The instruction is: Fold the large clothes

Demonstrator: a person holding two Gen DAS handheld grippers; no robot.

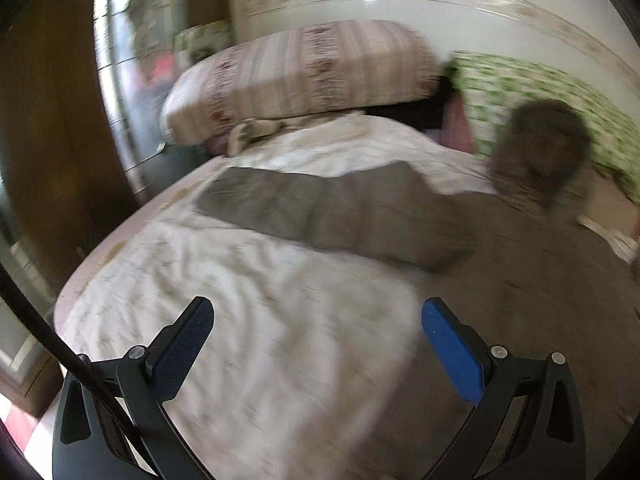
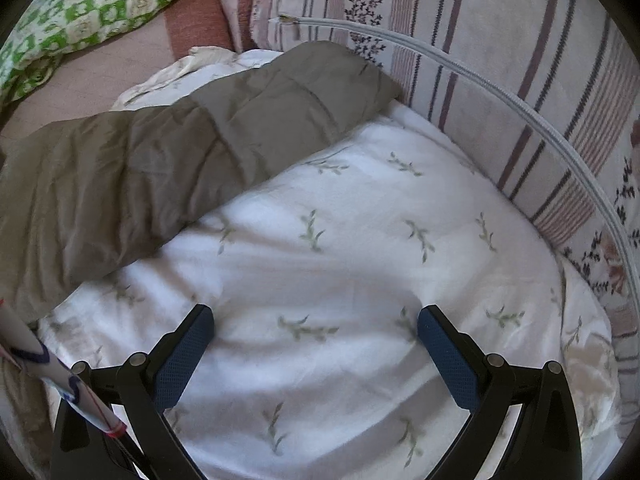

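A large grey-brown quilted jacket (image 1: 400,224) lies spread on a white leaf-print bedsheet (image 1: 240,320). One sleeve stretches left across the sheet in the left wrist view. Its furry hood (image 1: 540,152) sits at the right. The view is blurred. My left gripper (image 1: 316,320) is open and empty above the sheet beside the jacket's edge. In the right wrist view the jacket sleeve (image 2: 180,152) lies diagonally across the sheet (image 2: 360,240). My right gripper (image 2: 316,328) is open and empty over bare sheet, below the sleeve.
A striped floral pillow (image 1: 304,76) lies at the bed's head, close on the right in the right wrist view (image 2: 500,80). A green checked pillow (image 1: 540,92) lies beside it, also in the right wrist view (image 2: 88,8). A wooden door (image 1: 52,120) stands left.
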